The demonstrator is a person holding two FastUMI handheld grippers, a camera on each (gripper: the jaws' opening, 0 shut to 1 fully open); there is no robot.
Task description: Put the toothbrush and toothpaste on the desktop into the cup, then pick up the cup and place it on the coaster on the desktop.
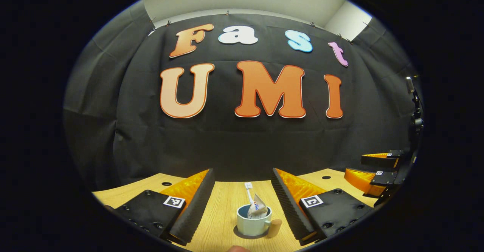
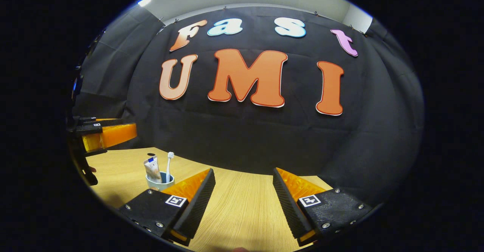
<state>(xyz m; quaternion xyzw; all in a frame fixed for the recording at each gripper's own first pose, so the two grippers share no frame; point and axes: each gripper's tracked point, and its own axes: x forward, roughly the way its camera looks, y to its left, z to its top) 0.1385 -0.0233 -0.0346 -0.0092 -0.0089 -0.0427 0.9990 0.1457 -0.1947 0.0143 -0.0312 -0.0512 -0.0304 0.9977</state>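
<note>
In the left gripper view, your left gripper (image 1: 243, 203) hangs above the desktop (image 1: 223, 214) with its fingers spread wide, gripping nothing; the cup (image 1: 252, 224) stands between them, clear of both, on the dark coaster (image 1: 242, 234), its handle (image 1: 275, 228) turned to the view's right; the toothbrush (image 1: 248, 192) stands upright in the cup, bristles up, with the toothpaste (image 1: 258, 209) just beside it; your right gripper (image 1: 378, 170) shows at the far right edge. In the right gripper view, that right gripper (image 2: 244, 203) is likewise spread over bare desktop (image 2: 242, 206); the cup (image 2: 160, 182) lies well to the view's left, holding toothbrush (image 2: 169, 165) and toothpaste (image 2: 152, 169); the left gripper (image 2: 106, 135) shows at the left edge.
</note>
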